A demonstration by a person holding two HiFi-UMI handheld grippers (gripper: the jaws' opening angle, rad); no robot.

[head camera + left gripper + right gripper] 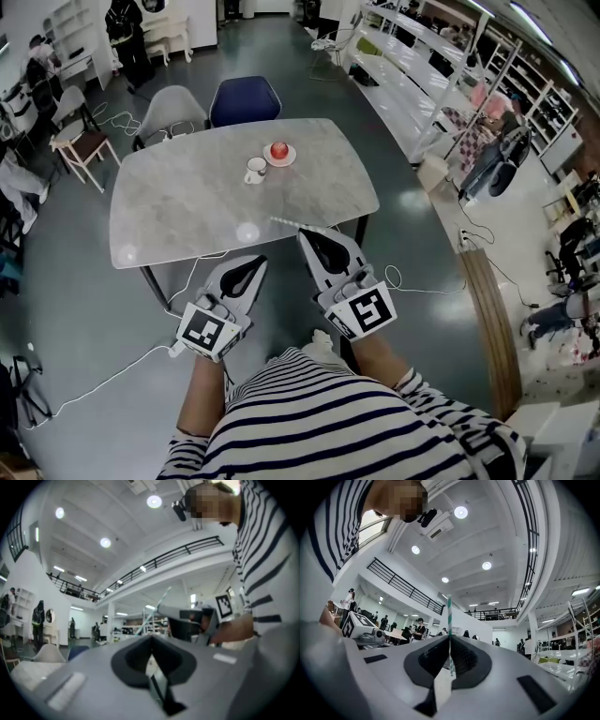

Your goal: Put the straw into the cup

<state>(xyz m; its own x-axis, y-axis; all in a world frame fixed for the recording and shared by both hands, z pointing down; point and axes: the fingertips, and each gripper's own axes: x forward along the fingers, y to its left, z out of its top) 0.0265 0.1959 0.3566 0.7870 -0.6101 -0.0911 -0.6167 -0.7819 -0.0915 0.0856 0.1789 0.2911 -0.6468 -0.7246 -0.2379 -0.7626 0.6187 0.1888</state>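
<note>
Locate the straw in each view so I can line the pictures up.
Head view: straw is a thin pale line, near level, at the tip of the right tongs.
Left gripper view: slanted pale line just right of centre, sticking out of the right tongs.
Right gripper view: upright, green-striped, dead centre, clamped in the tongs.
Shared landmark: striped shirt.

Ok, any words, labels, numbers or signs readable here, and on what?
No readable text in any view.
Left hand-held gripper cube: black-and-white square marker, a pattern, no letters.
Right hand-held gripper cube: the same, pattern only.
Cup: too small to show any print.
</note>
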